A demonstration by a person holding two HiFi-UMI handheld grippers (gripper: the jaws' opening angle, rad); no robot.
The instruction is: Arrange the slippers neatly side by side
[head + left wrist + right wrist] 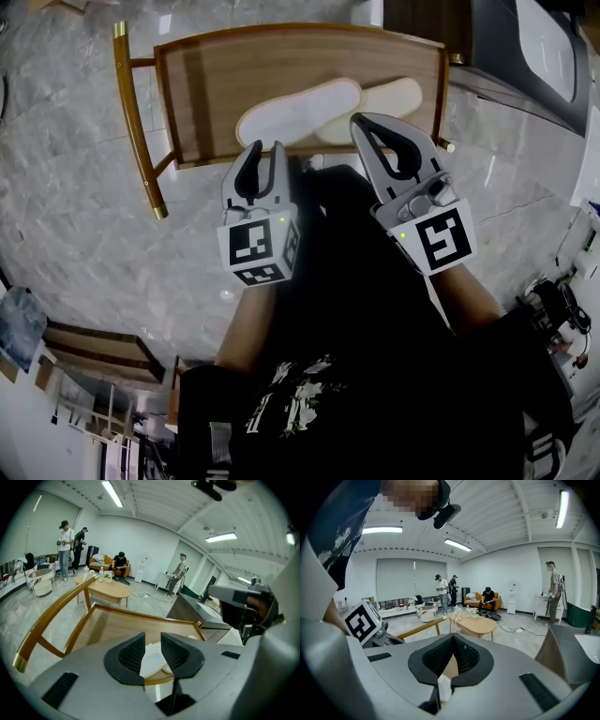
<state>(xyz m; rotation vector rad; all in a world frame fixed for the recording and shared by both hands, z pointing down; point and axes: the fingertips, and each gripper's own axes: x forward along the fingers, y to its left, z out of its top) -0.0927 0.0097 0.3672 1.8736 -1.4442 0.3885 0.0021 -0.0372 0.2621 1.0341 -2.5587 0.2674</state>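
Left tongs (267, 146) hang parted, right tongs (358, 120) clenched empty, over two slippers (300, 112) on a wooden bench (214, 94).

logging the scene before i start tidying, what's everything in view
left slipper: one, white, on the wooden table, overlapping the other
right slipper: one, cream-white, same table
wooden table: one, brown, gold leg tips, ahead of both grippers
floor: grey marble, all round
coffee table: one, light wood, oval, background
people: four, far side of room
left gripper: grey, jaws open, empty, at the table's near edge
right gripper: grey, jaws shut, empty, tips by the slippers
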